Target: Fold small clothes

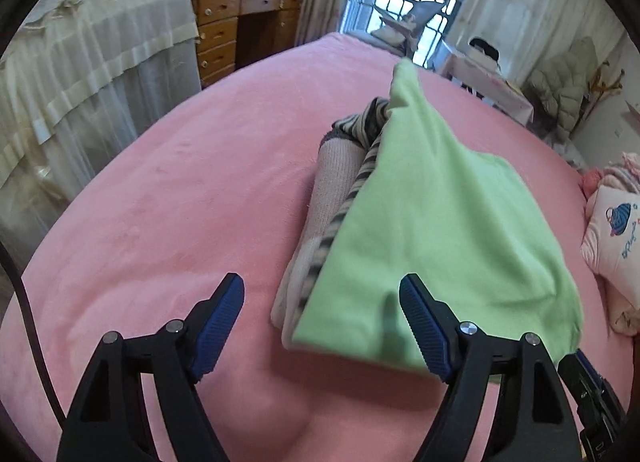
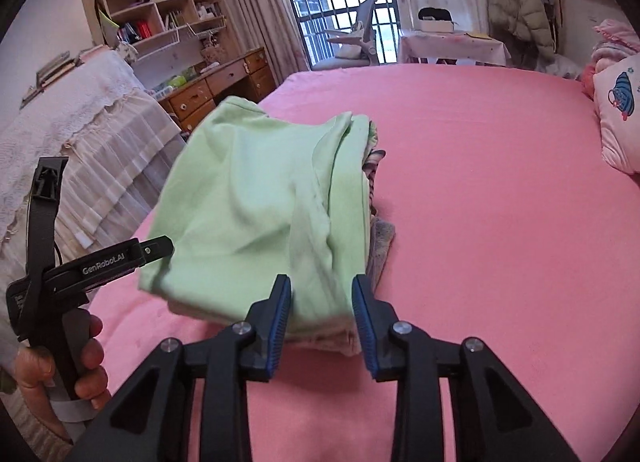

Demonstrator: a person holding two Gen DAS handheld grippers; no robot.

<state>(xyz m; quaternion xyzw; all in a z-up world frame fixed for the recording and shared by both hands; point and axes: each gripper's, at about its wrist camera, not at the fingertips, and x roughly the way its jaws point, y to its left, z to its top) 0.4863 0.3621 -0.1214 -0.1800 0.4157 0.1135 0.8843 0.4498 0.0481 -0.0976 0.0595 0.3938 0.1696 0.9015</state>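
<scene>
Your left gripper [image 1: 322,294] hangs over the pink bed [image 1: 160,190] with its jaws spread wide and released; bare sheet lies between them at the left, and the near edge of the green cloth [image 1: 440,230] reaches in from the right. The right finger [image 1: 424,322] overlaps that cloth, though whether it touches cannot be told. In the right wrist view, your hand [image 2: 86,366] grips the left tool's handle at the far left edge, mostly cut off by the frame.

The green cloth tops a small stack near the bed's middle. Beneath it, a white knit piece [image 1: 328,190] and a striped piece [image 1: 360,178] poke out on the left side; most of each is hidden, so their shapes are hard to make out. A grey fuzzy edge [image 2: 382,240] shows on the stack's right side, its owner unclear.

Your right gripper [image 2: 322,304] sits at the stack's near edge with its jaws partly closed, a fold of green cloth standing between them. The pads do not visibly press on it, and the cloth there is blurred.

At the far right a pink pillow [image 2: 618,118] is clipped by the lens rim.
</scene>
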